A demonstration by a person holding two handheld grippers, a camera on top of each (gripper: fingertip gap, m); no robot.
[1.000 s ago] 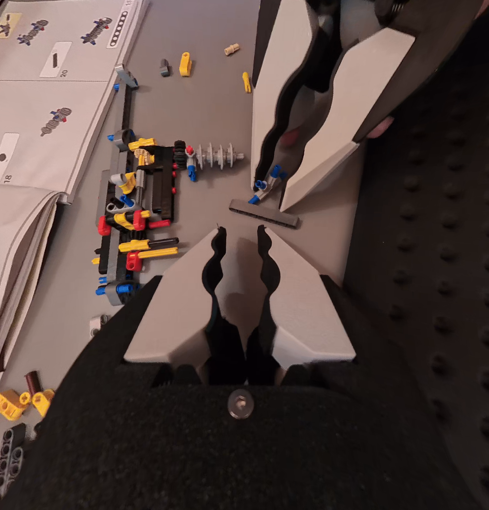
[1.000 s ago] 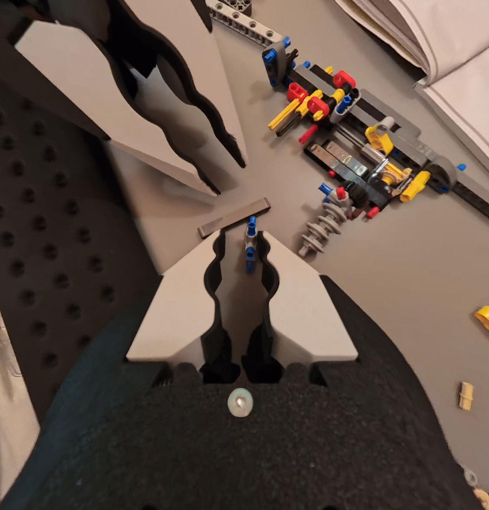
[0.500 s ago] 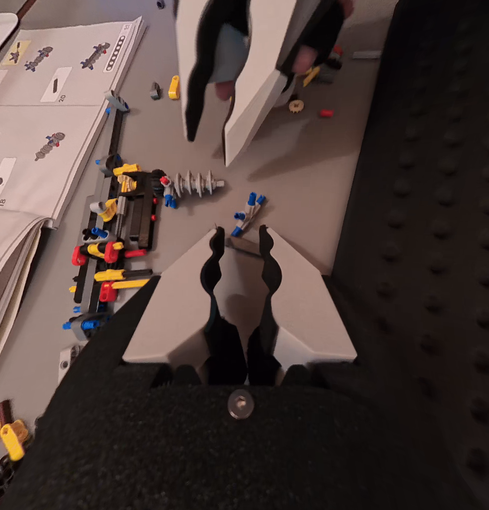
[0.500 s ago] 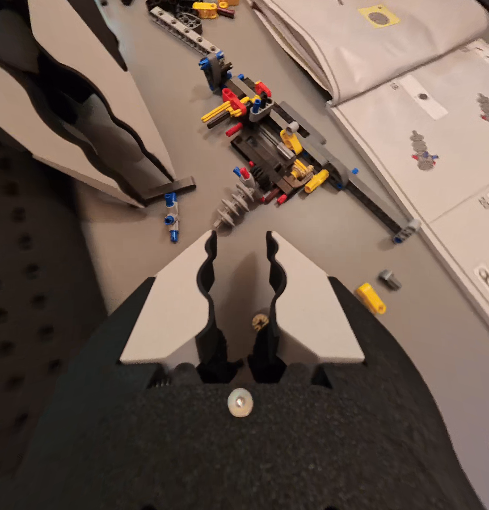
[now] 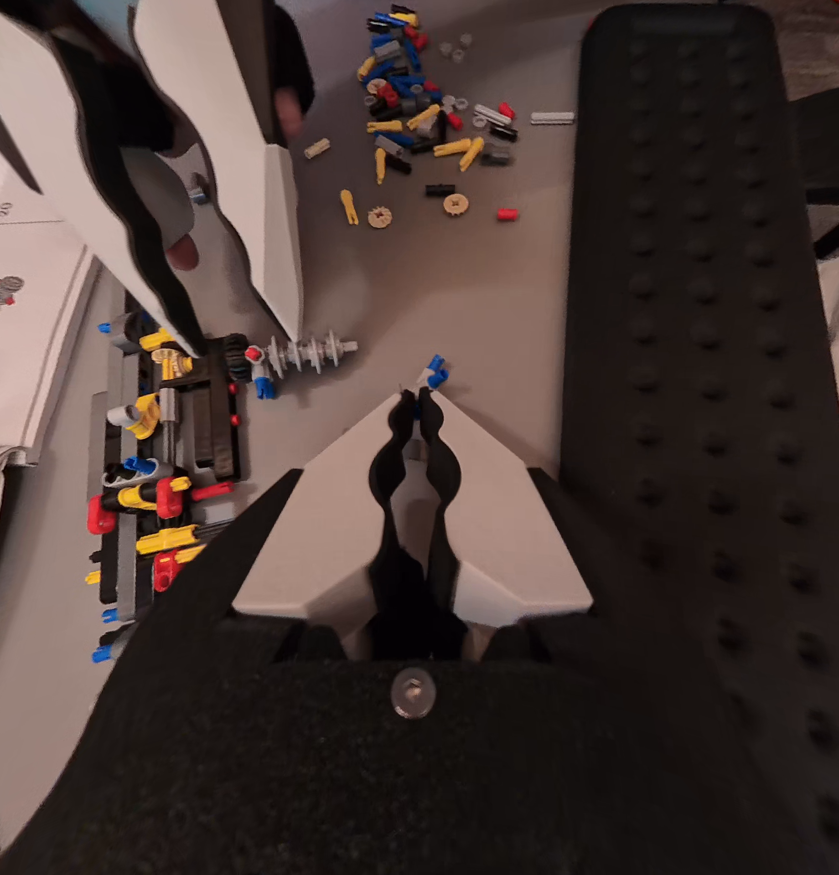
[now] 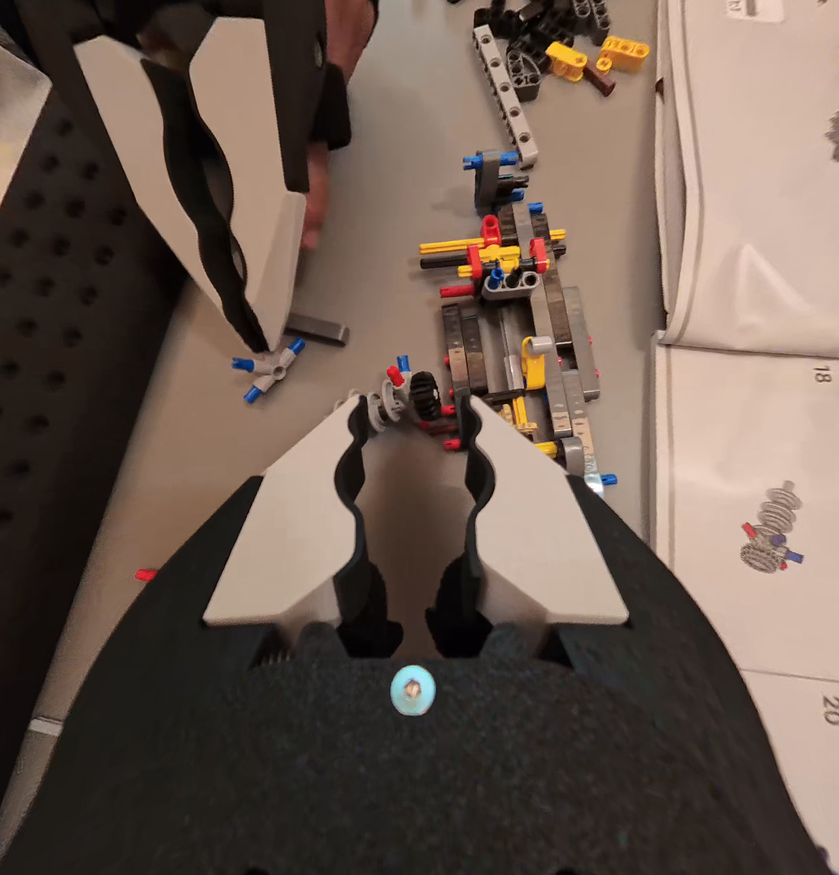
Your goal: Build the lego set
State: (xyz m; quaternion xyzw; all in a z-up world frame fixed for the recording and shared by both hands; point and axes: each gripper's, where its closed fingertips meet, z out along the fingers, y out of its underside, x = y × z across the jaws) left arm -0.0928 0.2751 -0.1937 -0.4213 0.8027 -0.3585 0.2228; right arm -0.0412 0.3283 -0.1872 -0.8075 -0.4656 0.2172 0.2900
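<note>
A small grey connector with blue pins (image 5: 434, 371) lies on the grey table (image 5: 479, 308). My left gripper (image 5: 413, 397) is shut on it, with one blue pin pinched between the pad tips. The right wrist view shows the same connector (image 6: 271, 369) under the left gripper's closed tips (image 6: 261, 348). My right gripper (image 6: 413, 412) is open. It straddles the grey worm gear (image 6: 384, 407) and black gear (image 6: 424, 395) at the end of the half-built model (image 6: 512, 355), without pressing on them. The right gripper also shows in the left wrist view (image 5: 247, 343), over the worm gear (image 5: 313, 355).
A dark grey beam (image 6: 315, 329) lies beside the left gripper. The instruction booklet (image 6: 763, 426) lies beyond the model. A pile of loose parts (image 5: 422, 109) lies ahead of the left gripper. More beams and yellow pieces (image 6: 550, 52) lie farther off. A black studded mat (image 5: 692, 331) borders the table.
My right gripper let go of the connector, opened wider and moved over to the model's worm gear. My left gripper moved forward past the dark beam and shut on the connector.
</note>
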